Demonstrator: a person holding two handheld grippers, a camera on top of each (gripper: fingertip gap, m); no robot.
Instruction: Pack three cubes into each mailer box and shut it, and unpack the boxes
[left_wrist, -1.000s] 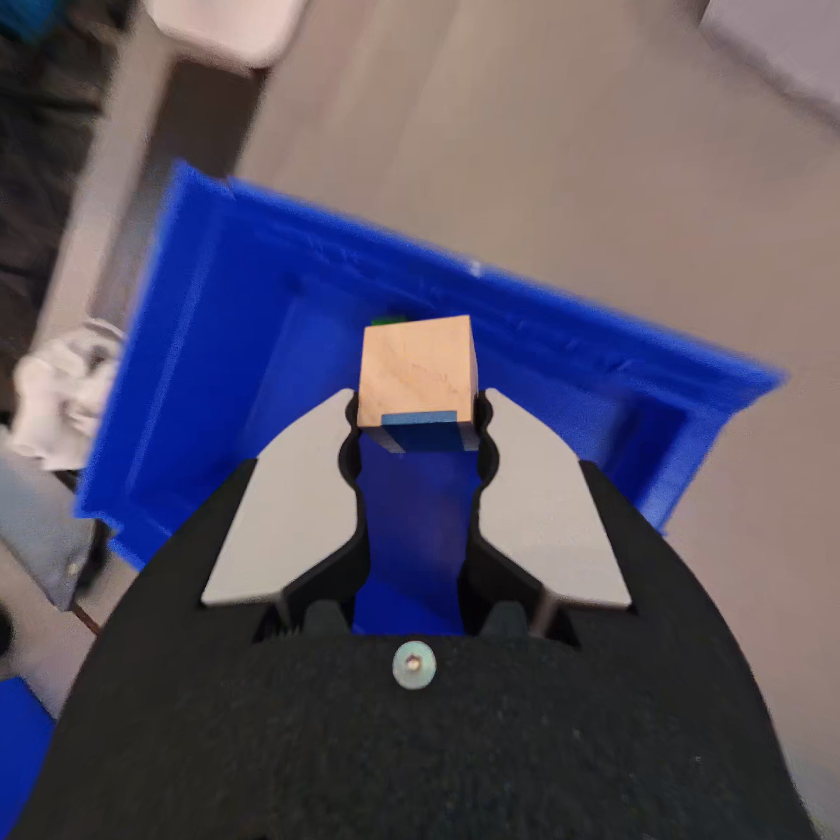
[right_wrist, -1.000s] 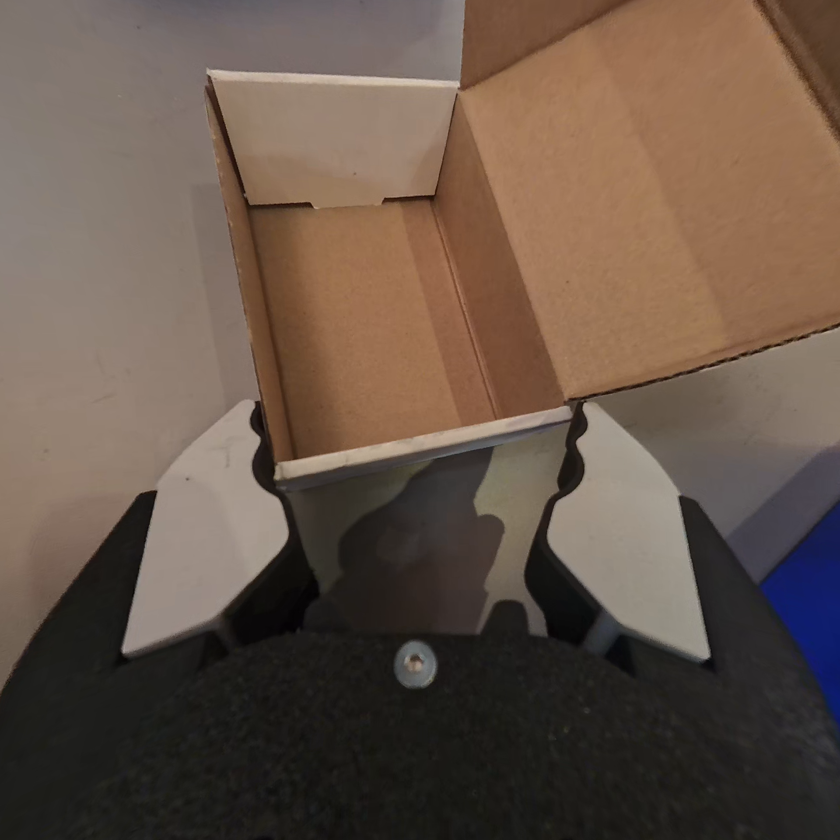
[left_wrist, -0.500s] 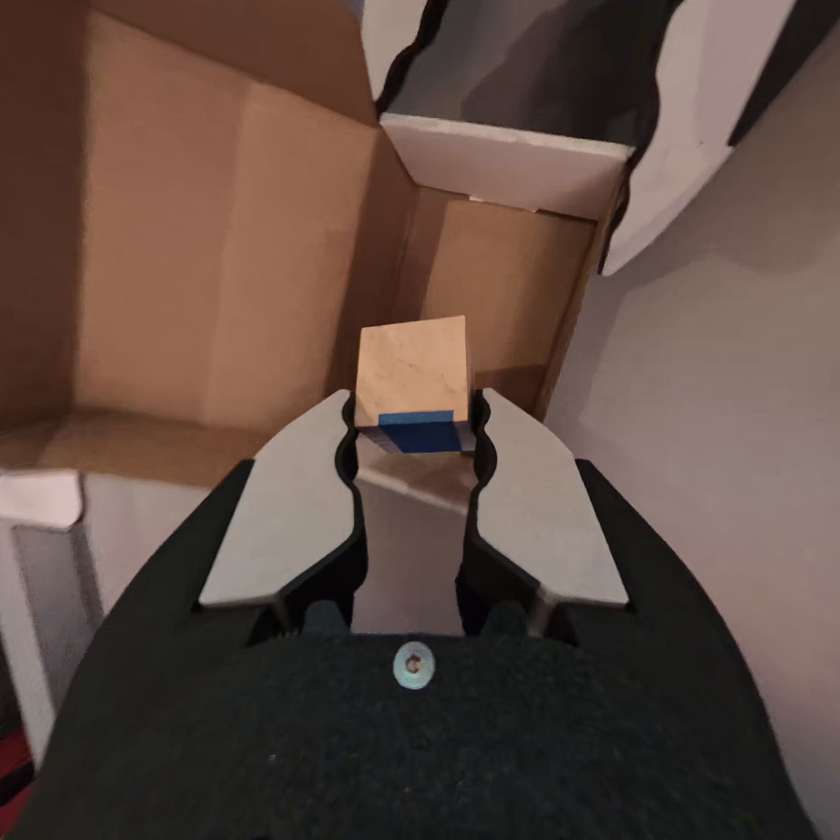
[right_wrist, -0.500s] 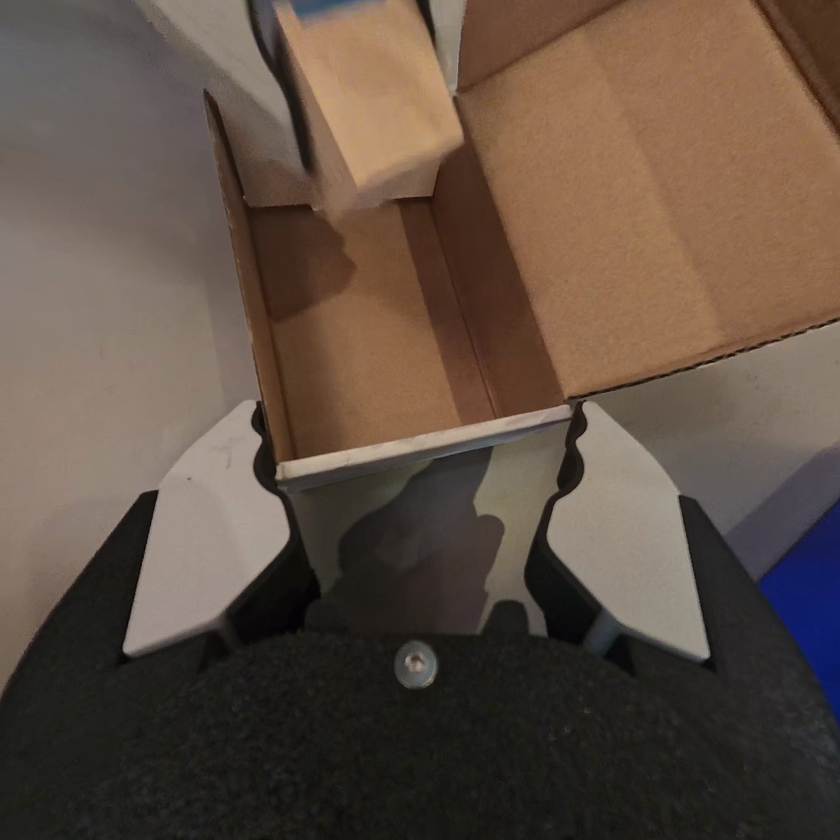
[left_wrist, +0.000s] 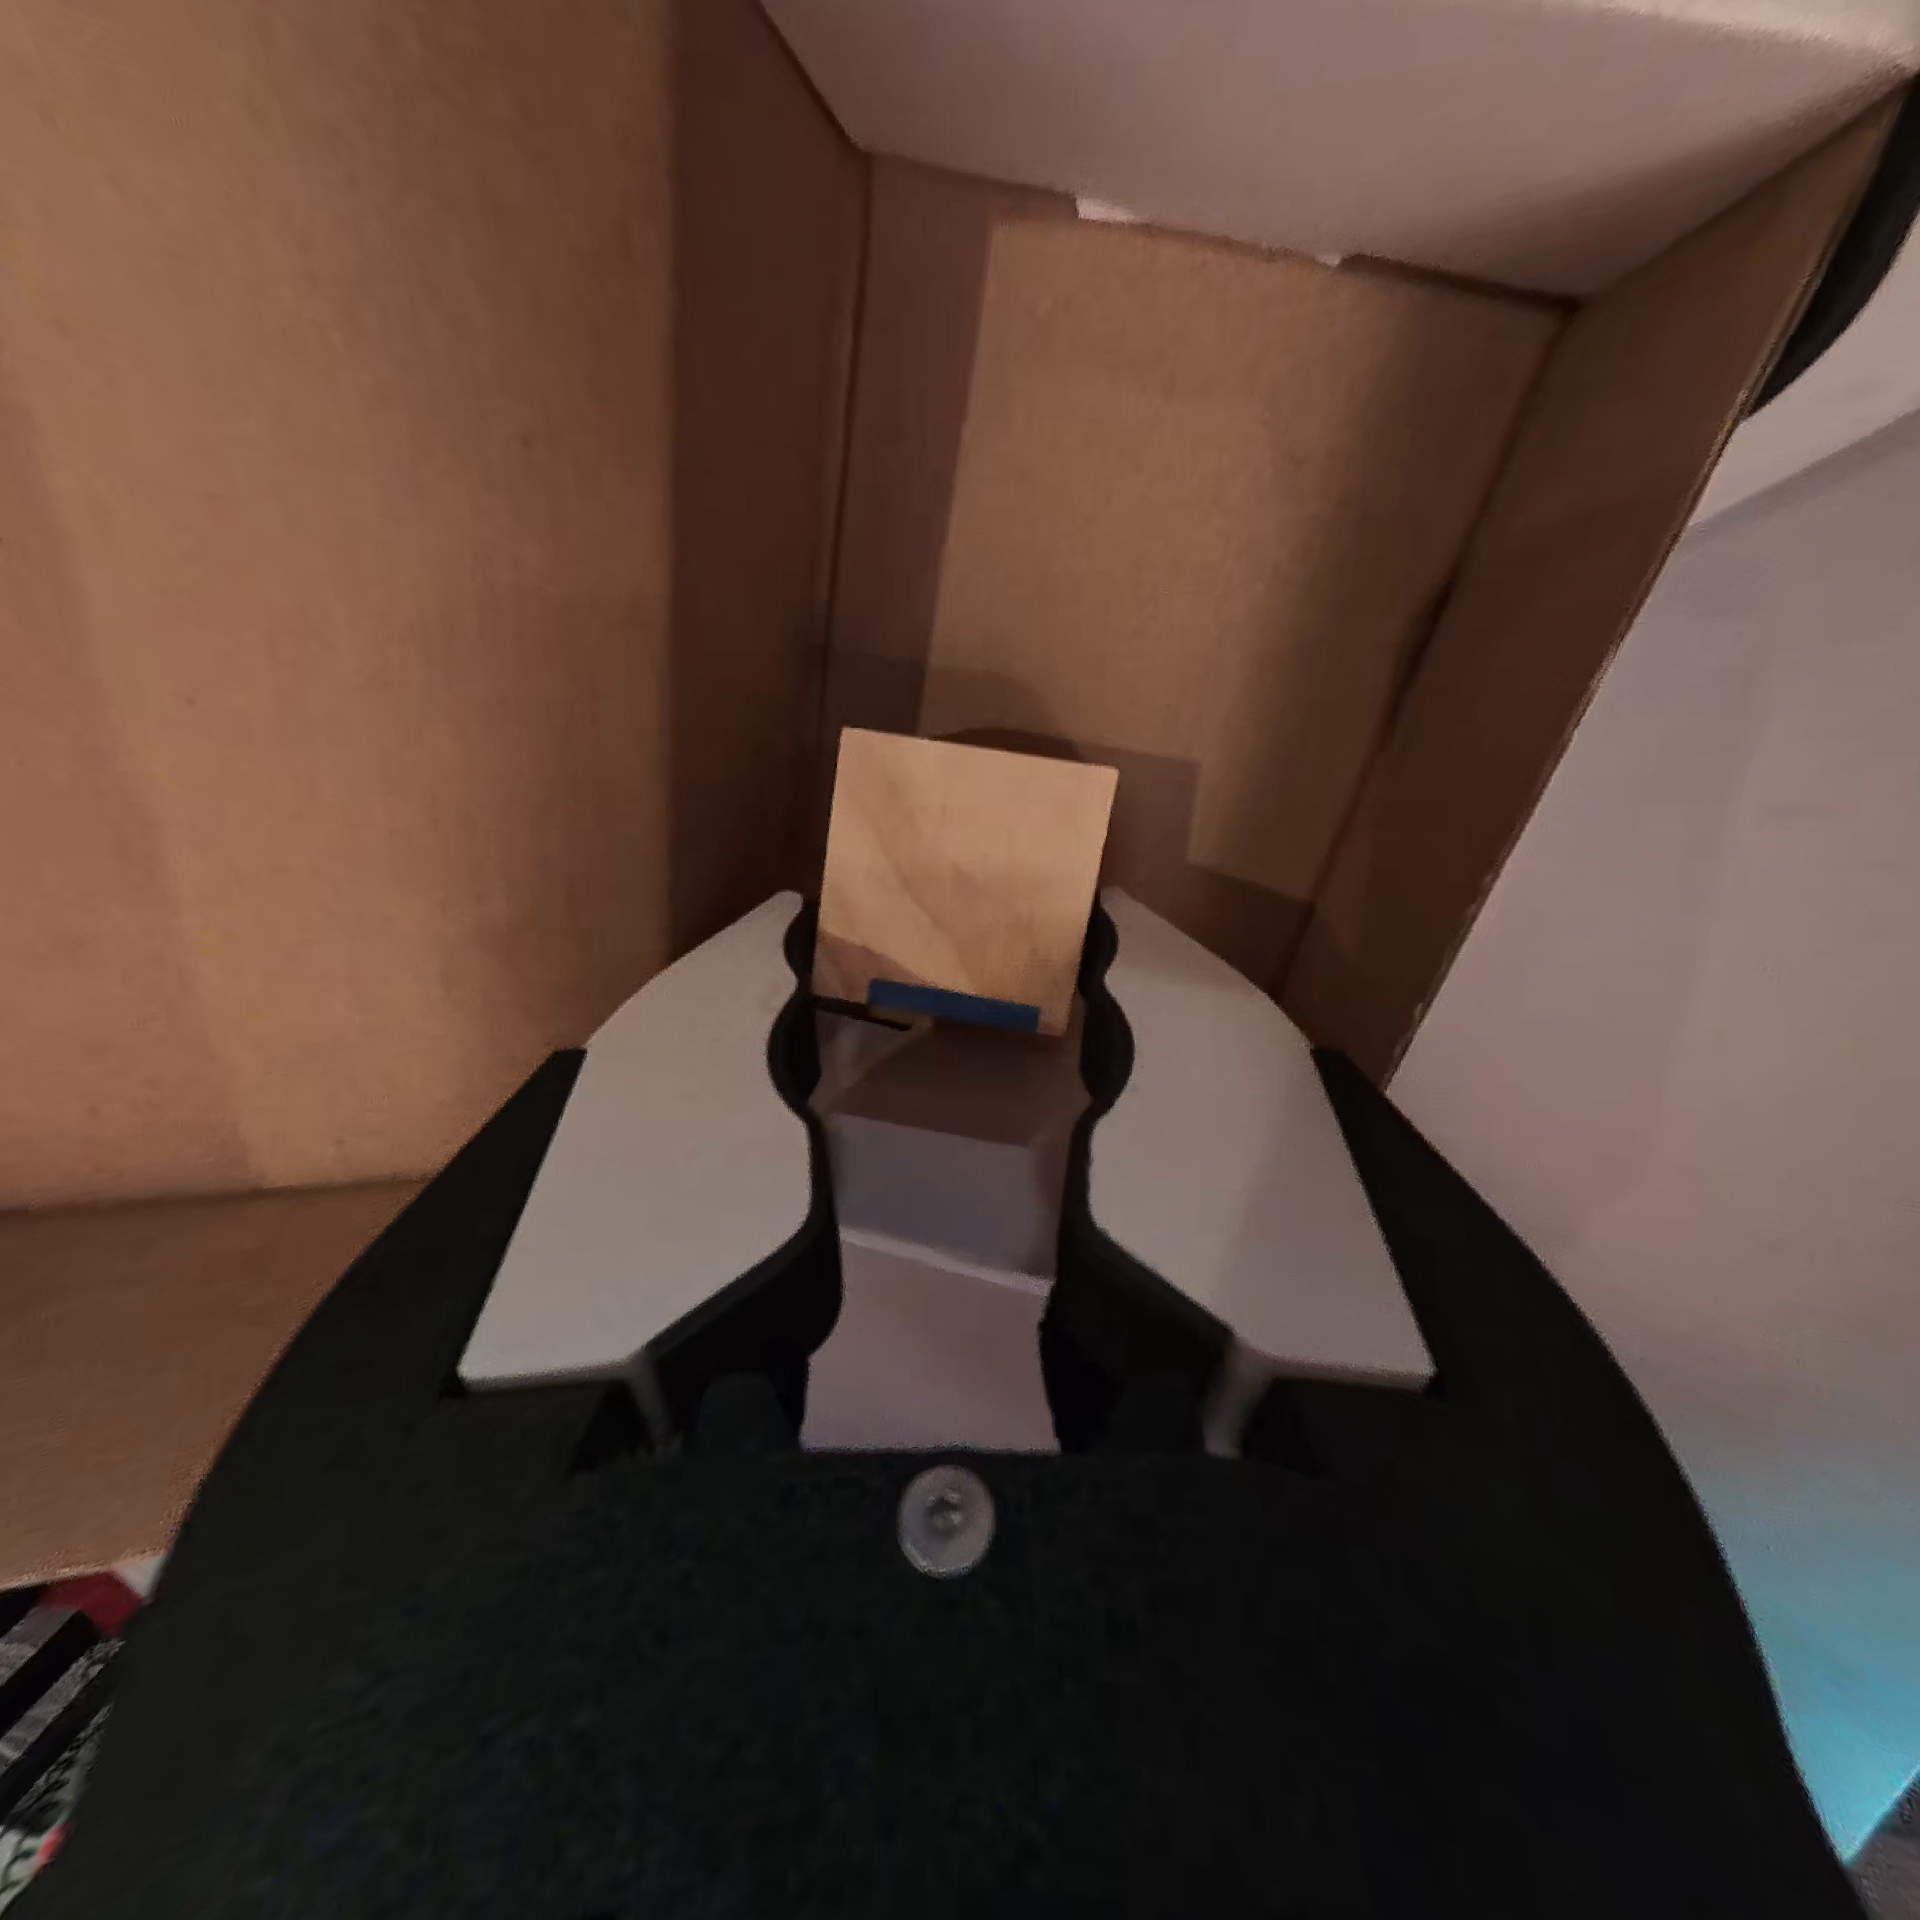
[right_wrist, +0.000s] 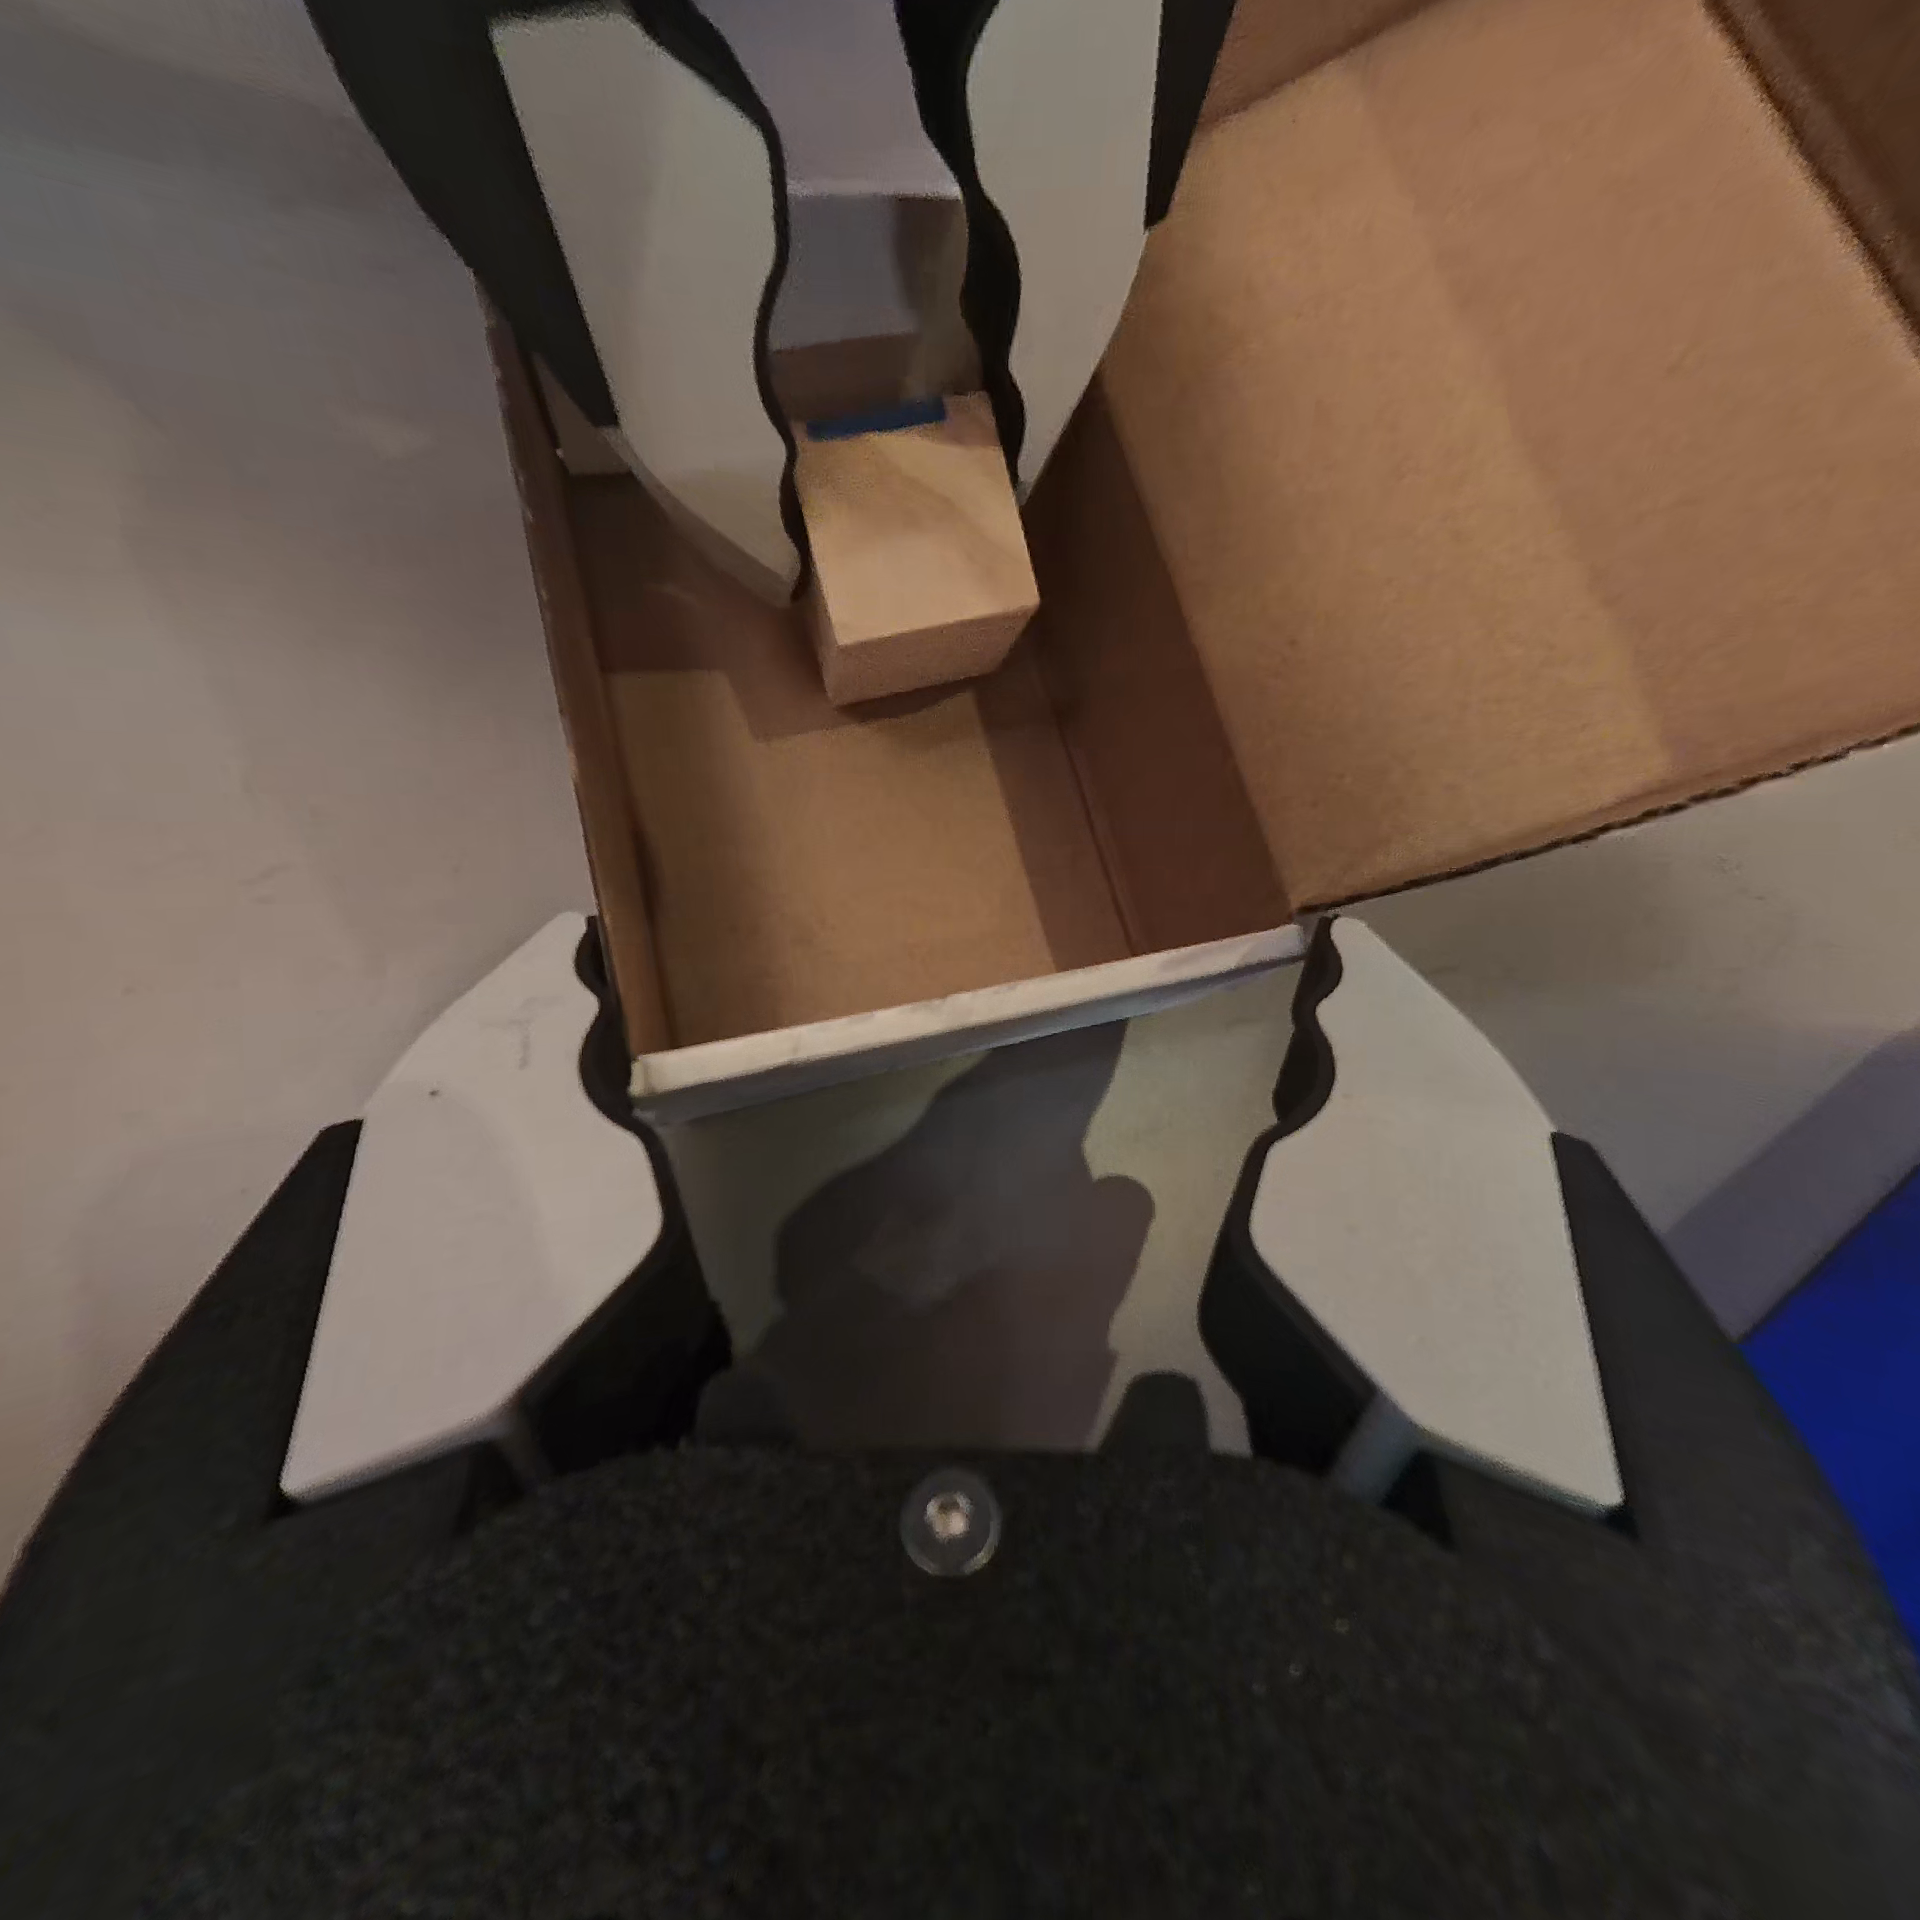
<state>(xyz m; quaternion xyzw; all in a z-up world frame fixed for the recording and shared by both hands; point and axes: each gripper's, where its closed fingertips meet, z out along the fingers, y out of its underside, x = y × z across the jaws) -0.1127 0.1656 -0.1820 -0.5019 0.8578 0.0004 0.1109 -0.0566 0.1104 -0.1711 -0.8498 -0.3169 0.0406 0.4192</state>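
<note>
A wooden cube (left_wrist: 971, 883) with a blue face sits between the fingers of my left gripper (left_wrist: 951, 935), which is shut on it. The cube is down inside the open mailer box (left_wrist: 1195, 468), near one end. In the right wrist view the left gripper (right_wrist: 904, 520) reaches into the far end of the box and holds the cube (right_wrist: 914, 613) at or just above the box floor. My right gripper (right_wrist: 956, 935) clamps the near end wall of the mailer box (right_wrist: 966, 1013), one finger on each side. No other cube shows in the box.
The box lid (right_wrist: 1507, 468) stands open to the right, brown inside. The box rests on a pale table (right_wrist: 260, 623). A corner of a blue bin (right_wrist: 1849, 1299) shows at the lower right. About 9 cm separates my left fingertips from my right.
My left gripper carried the cube from above the blue bin over to the mailer box and lowered it deep inside. The right gripper and the box have not moved.
</note>
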